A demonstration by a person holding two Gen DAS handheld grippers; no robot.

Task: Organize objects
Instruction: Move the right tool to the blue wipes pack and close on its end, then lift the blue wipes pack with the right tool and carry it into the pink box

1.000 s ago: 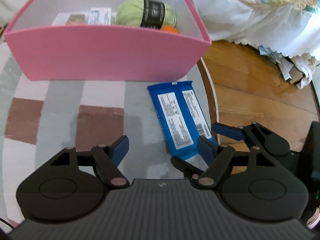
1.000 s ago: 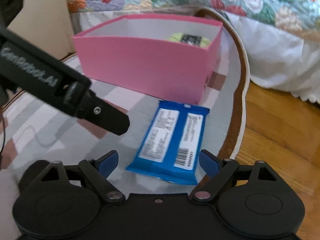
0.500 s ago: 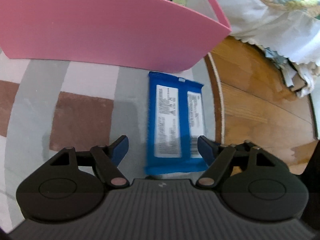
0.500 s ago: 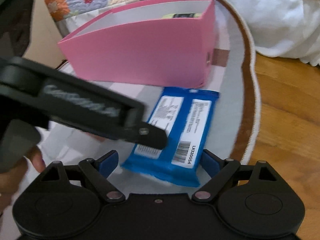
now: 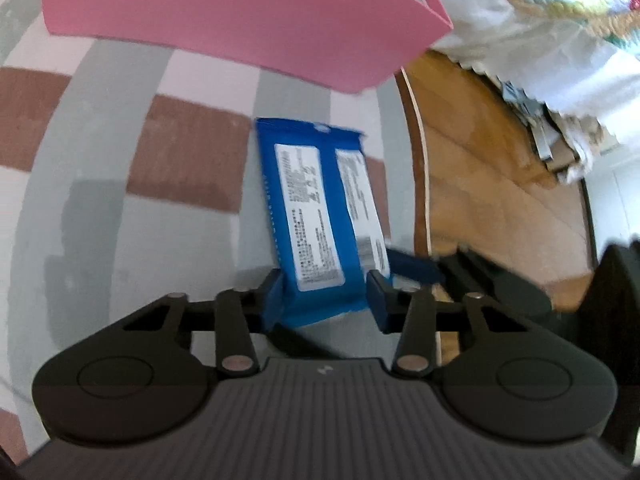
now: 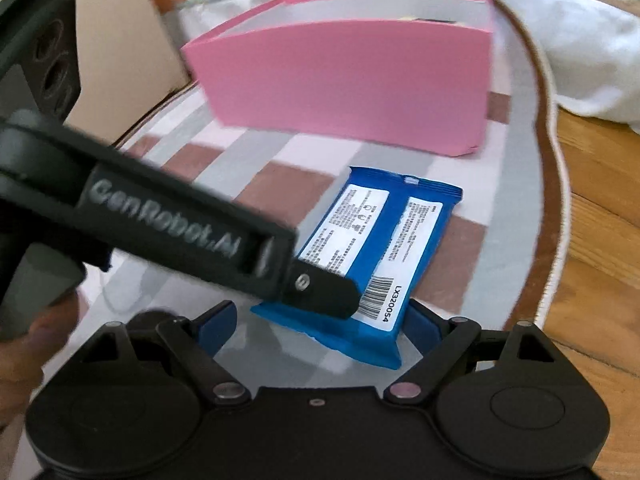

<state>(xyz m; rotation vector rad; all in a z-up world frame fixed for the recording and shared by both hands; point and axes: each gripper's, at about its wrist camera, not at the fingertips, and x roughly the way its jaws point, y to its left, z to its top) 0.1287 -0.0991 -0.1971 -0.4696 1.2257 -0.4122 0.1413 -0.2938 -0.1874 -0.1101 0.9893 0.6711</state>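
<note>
Now the left gripper (image 5: 326, 296), its fingers having just closed in, clamps the near end of the blue packet (image 5: 320, 216) lying on the striped rug (image 5: 120, 220) before the pink box (image 5: 240, 12); the right gripper (image 6: 316, 326) stands wide, holding nothing.

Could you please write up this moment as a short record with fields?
surface: striped rug over a wooden floor
container: pink box, standing on the rug
target item: blue packet, lying flat on the rug in front of the box, label side up
left tool: jaws have just been closing, near end of the packet between them, pads against its edges
right tool: jaws wide, straddling the packet's near end, not pressing it
task status: packet not yet in the box
</note>
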